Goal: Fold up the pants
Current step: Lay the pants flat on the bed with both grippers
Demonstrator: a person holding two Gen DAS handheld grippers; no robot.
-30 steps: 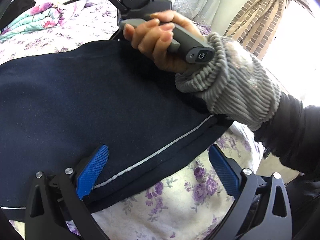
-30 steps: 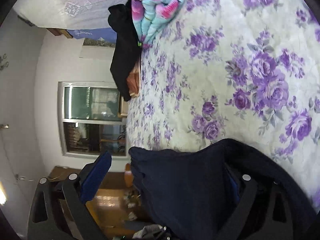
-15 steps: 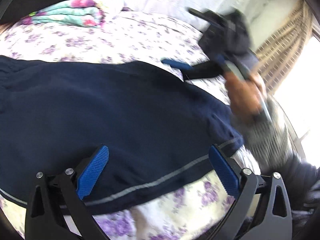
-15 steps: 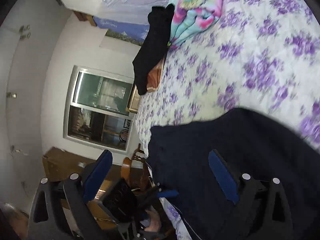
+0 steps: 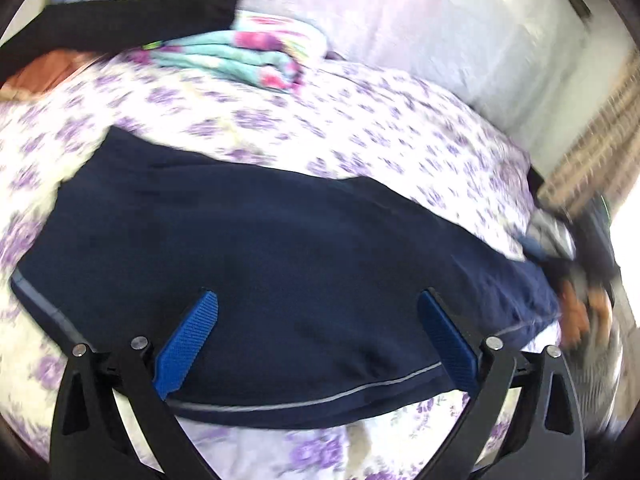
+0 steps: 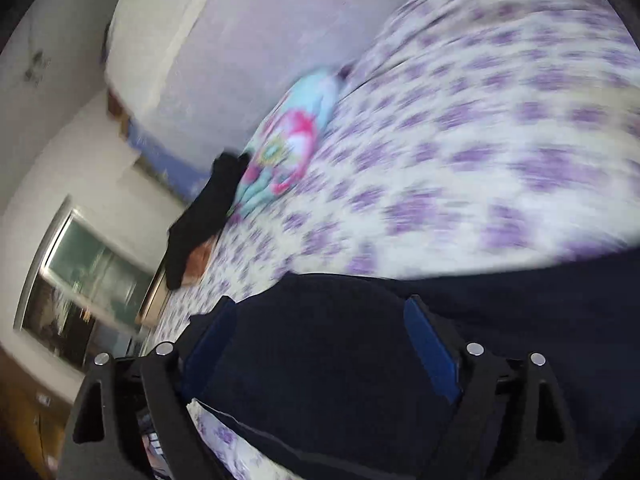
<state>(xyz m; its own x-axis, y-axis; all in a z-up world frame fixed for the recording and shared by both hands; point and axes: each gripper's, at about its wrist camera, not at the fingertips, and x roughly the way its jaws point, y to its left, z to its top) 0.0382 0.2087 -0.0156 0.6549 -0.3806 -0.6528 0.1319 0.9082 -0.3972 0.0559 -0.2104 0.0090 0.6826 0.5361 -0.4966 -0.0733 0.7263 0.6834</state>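
Both grippers stand with jaws spread wide and nothing clamped. Left gripper: blue pads apart, poised over the navy pants, contact not determinable. Right gripper: jaws equally wide, dark fabric of the pants filling the gap between them. Pants lie spread on the floral bedsheet; folded blanket sits well beyond.

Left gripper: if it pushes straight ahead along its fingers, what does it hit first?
Most likely the dark navy pants spread on the purple-flowered bedsheet; the fabric fills the gap ahead of the open left gripper. Depth is unclear, and the frame is blurred.
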